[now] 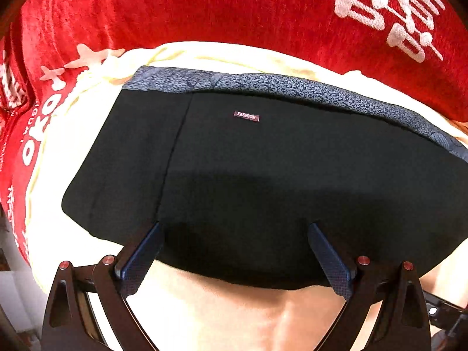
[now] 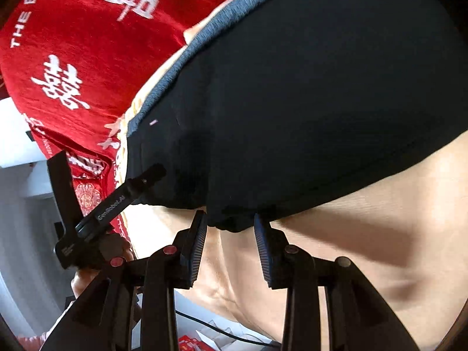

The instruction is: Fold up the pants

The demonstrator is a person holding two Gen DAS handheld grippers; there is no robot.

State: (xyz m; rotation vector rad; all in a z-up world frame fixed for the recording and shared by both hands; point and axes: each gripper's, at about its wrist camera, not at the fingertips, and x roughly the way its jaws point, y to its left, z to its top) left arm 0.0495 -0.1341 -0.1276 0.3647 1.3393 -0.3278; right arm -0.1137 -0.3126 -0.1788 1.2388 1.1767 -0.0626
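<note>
The black pants (image 1: 263,175) lie folded flat on a cream sheet (image 1: 204,316), with their grey-blue waistband (image 1: 263,83) along the far edge and a small label (image 1: 246,116) below it. My left gripper (image 1: 235,228) hangs over the pants' near edge, jaws wide apart, gripping nothing. In the right wrist view the pants (image 2: 307,102) fill the middle. My right gripper (image 2: 230,219) is at their near corner; a small bulge of black cloth sits between the fingertips, and the pads do not press on it. The left gripper (image 2: 108,163) shows at the pants' left edge, one finger (image 2: 140,182) touching the cloth.
A red blanket (image 1: 234,8) with white characters lies beyond and left of the cream sheet (image 2: 365,248). A hand (image 2: 84,280) holds the left gripper. Pale floor or wall (image 2: 26,219) shows past the left edge, with a cable (image 2: 210,326) and red boxes below.
</note>
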